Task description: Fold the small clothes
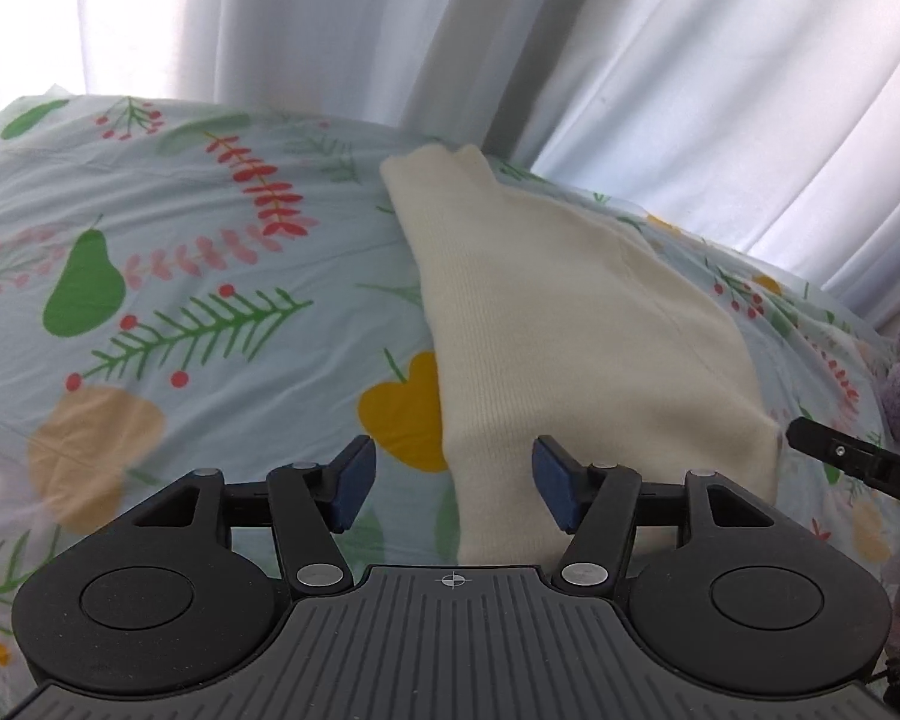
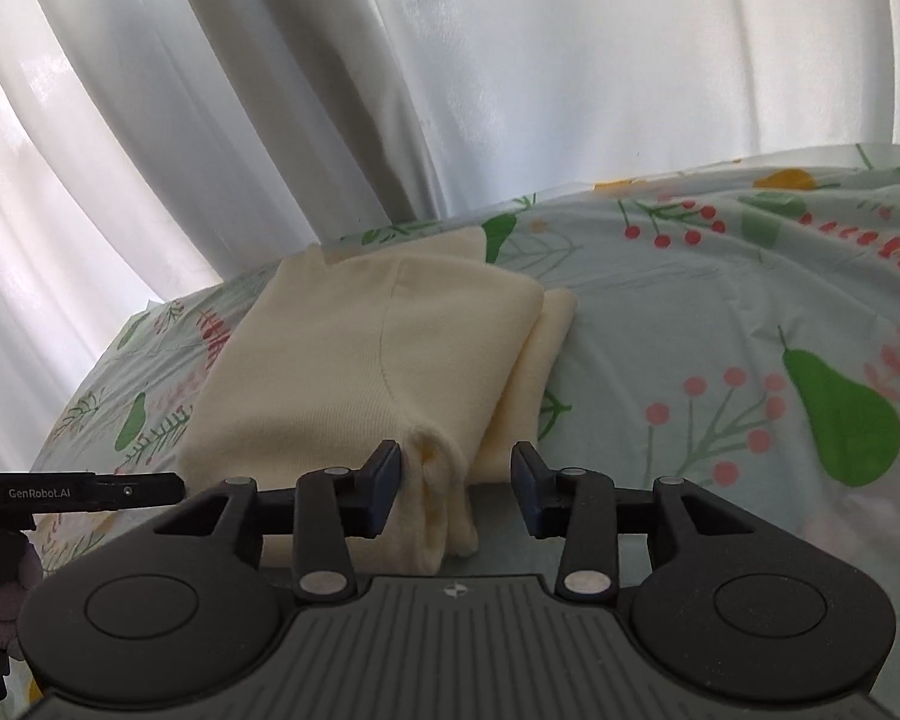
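Centrally, a folded cream garment [image 1: 570, 324] lies on the floral bed sheet [image 1: 180, 276]. Left gripper [image 1: 453, 483] jaws spread over its near edge. Right gripper [image 2: 456, 489] jaws spread, its near corner between them, unpinched.

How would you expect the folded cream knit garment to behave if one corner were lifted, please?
The cream knit garment would probably droop and unfold, since its layers lie loosely stacked. It looks light, a thin ribbed knit. It should not slide much, as the printed bedsheet under it is soft fabric.

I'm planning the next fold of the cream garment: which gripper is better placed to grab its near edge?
Probably the right gripper: the cream garment has a bunched near corner between its open jaws. The left gripper only straddles a flat edge.
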The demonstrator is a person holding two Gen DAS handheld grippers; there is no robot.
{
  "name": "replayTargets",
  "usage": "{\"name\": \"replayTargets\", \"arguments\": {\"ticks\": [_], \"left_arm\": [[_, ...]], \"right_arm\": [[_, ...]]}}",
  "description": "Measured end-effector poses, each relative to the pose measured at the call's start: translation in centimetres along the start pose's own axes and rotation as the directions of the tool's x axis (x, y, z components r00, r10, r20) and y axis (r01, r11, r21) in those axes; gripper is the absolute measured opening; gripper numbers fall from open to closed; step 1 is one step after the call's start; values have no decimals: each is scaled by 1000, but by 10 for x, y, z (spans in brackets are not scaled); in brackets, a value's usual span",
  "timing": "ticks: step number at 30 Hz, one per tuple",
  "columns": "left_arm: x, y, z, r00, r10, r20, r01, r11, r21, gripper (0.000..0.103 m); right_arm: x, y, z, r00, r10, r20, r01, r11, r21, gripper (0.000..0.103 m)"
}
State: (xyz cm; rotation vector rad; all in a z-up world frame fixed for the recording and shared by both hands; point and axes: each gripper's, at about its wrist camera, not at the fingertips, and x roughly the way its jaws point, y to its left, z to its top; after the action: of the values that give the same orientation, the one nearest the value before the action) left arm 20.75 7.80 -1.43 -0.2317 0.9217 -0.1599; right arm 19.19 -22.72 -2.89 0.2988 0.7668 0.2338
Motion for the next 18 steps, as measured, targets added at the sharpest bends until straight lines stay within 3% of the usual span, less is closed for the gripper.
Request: {"name": "replayTargets", "arguments": {"ticks": [3, 7, 10, 14, 16, 18], "left_arm": [[5, -2, 17, 999, 15, 30, -14, 999, -30, 64], [34, -11, 43, 989, 118, 87, -108, 988, -110, 70], [64, -16, 60, 980, 178, 89, -165, 977, -136, 72], [109, -12, 78, 978, 201, 62, -185, 961, -205, 75], [126, -12, 83, 978, 206, 31, -195, 958, -211, 78], [134, -18, 85, 969, 240, 54, -227, 958, -175, 83]], "right_arm": [[-5, 14, 18, 997, -54, 64, 59, 996, -71, 39], [27, 41, 46, 998, 16, 65, -9, 993, -114, 42], [69, 65, 66, 999, 13, 51, -4, 984, -180, 45], [123, 80, 85, 998, -44, 40, 52, 971, -232, 45], [144, 78, 87, 995, -91, 44, 99, 960, -262, 45], [163, 70, 82, 985, -167, 36, 171, 942, -290, 45]]}}
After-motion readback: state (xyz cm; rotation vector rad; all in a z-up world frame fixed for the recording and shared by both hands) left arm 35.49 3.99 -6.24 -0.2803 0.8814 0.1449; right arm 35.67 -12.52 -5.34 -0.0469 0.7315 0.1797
